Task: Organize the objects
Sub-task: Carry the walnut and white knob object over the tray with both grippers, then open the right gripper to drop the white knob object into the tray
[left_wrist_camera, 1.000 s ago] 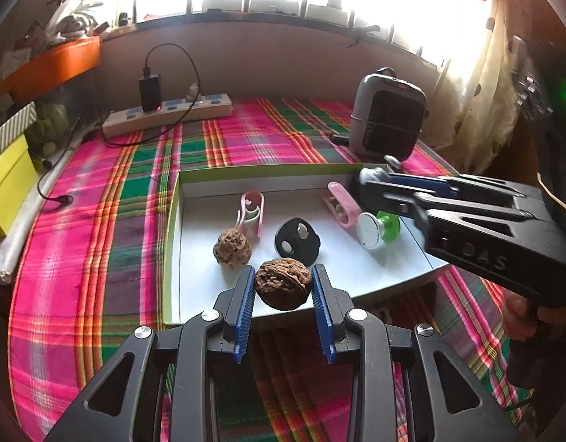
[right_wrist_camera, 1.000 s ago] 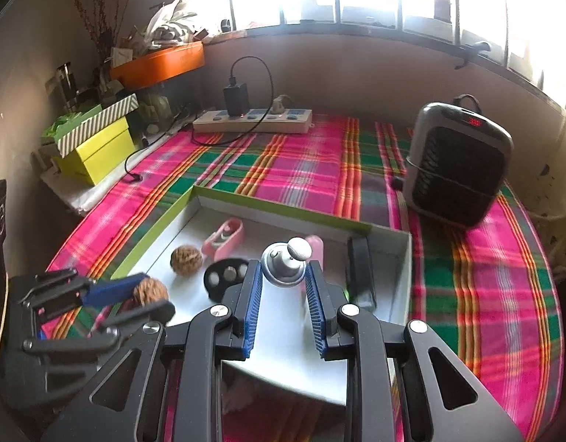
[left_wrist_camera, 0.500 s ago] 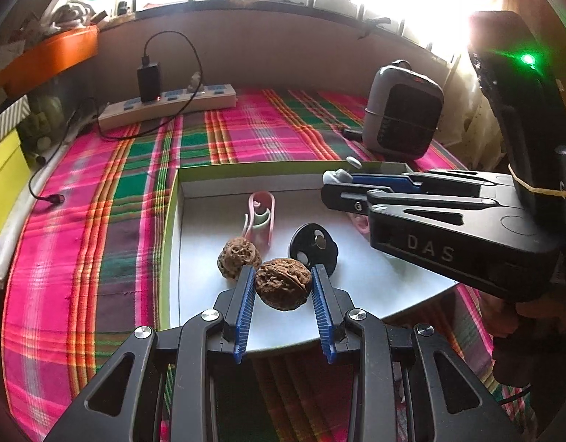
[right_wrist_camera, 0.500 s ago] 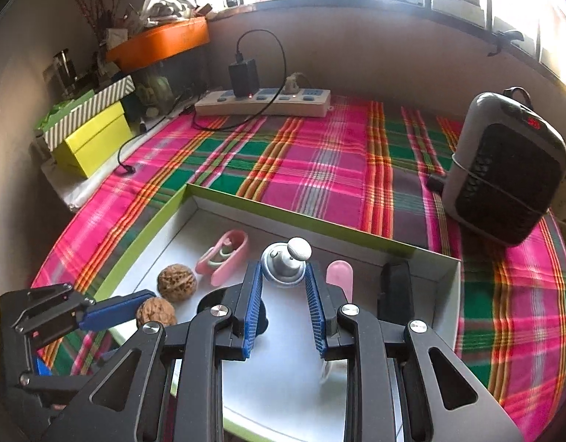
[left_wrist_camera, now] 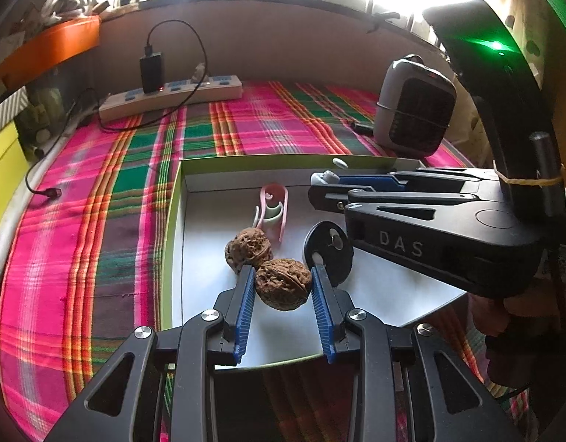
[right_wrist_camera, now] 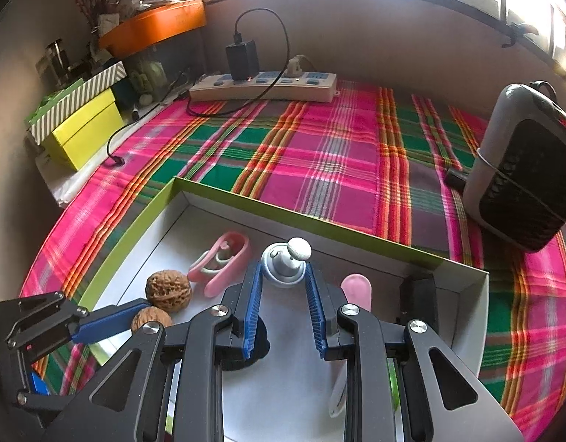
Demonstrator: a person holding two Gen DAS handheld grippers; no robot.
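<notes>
A green-rimmed white tray lies on the plaid cloth. My left gripper is shut on a brown walnut over the tray's near left part; the held walnut shows in the right wrist view. A second walnut lies just beyond it. My right gripper is shut on a silver knob with a white ball tip, held above the tray; it also shows in the left wrist view. A pink clip and a black disc lie in the tray.
A grey heater stands at the right. A power strip with charger lies at the back. Yellow-green boxes sit at the left. A pink stick and black block lie in the tray.
Both grippers moved forward over the tray with their loads. The held walnut now hangs close beside the lying walnut. The right gripper slid left across the left wrist view.
</notes>
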